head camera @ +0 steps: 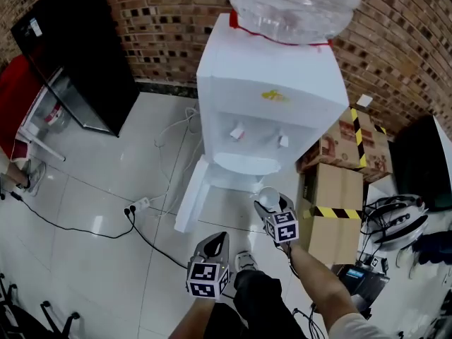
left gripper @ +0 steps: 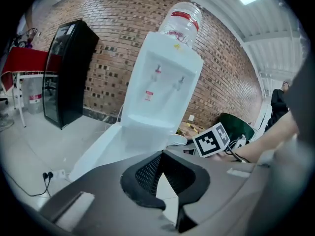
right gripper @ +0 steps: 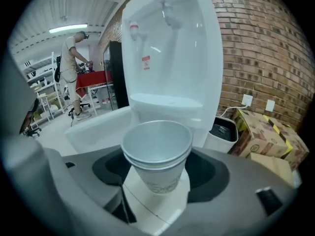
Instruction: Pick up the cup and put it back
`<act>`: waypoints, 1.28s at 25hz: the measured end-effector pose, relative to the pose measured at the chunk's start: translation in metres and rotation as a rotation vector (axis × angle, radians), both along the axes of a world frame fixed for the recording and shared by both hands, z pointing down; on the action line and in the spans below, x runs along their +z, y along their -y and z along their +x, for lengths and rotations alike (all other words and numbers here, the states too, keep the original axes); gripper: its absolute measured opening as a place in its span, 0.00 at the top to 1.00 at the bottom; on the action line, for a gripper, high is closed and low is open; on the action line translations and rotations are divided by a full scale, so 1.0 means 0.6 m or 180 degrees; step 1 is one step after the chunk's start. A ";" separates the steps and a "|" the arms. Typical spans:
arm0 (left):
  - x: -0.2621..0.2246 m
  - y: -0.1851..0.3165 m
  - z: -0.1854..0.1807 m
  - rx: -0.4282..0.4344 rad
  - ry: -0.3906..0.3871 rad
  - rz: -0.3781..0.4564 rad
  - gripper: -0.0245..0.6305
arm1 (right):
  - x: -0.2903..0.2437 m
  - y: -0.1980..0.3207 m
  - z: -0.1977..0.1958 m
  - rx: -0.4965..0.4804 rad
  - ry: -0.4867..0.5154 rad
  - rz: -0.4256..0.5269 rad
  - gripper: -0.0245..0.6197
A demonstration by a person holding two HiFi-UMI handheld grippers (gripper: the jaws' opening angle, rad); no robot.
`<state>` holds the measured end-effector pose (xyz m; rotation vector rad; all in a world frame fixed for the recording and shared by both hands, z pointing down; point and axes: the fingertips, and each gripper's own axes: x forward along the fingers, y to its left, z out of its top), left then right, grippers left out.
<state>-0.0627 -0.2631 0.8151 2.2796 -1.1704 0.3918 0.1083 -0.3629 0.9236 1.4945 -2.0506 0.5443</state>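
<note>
A white paper cup (right gripper: 156,154) stands upright between the jaws of my right gripper (right gripper: 156,168), which is shut on it; it looks like two cups nested. In the head view the cup (head camera: 268,198) is held just in front of the white water dispenser (head camera: 268,97), below its two taps and slightly right of the drip shelf (right gripper: 167,102). My left gripper (head camera: 210,249) hangs lower and to the left, with its tips together and nothing in them. From the left gripper view the dispenser (left gripper: 157,87) stands ahead and the right gripper's marker cube (left gripper: 212,139) shows at right.
Taped cardboard boxes (head camera: 339,189) sit right of the dispenser. A white panel (head camera: 191,196) leans at its left foot. A power strip with cables (head camera: 141,205) lies on the tiled floor. A black cabinet (head camera: 78,48) stands far left. A person (right gripper: 74,58) stands in the distance.
</note>
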 end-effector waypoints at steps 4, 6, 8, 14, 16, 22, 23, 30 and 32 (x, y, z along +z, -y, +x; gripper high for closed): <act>0.094 0.055 0.013 0.0113 -0.0042 0.0139 0.96 | 0.107 0.078 -0.002 0.0081 0.0052 0.0111 0.43; 0.136 0.079 0.020 0.0206 -0.0055 0.0186 0.96 | 0.154 0.113 -0.011 0.0043 0.0050 0.0169 0.43; 0.176 0.101 0.030 0.0326 -0.0023 0.0218 0.96 | 0.199 0.149 -0.022 -0.0003 0.0037 0.0217 0.43; 0.252 0.152 0.054 0.0506 0.0066 0.0343 0.96 | 0.323 0.248 -0.041 0.0069 0.0099 0.0279 0.42; 0.267 0.160 0.048 0.0450 0.0066 0.0329 0.96 | 0.357 0.273 -0.040 0.0168 0.0137 0.0289 0.42; 0.282 0.164 0.036 0.0263 -0.0134 0.0283 0.96 | 0.404 0.320 -0.047 0.0316 0.0282 0.0312 0.42; 0.288 0.164 0.036 0.0251 -0.0135 0.0273 0.96 | 0.408 0.325 -0.049 0.0313 0.0283 0.0315 0.42; 0.307 0.158 0.025 0.0128 -0.0151 0.0235 0.96 | 0.416 0.345 -0.055 0.0292 0.0248 0.0368 0.41; 0.306 0.159 0.022 0.0090 -0.0181 0.0227 0.96 | 0.418 0.348 -0.047 0.0341 0.0238 0.0393 0.41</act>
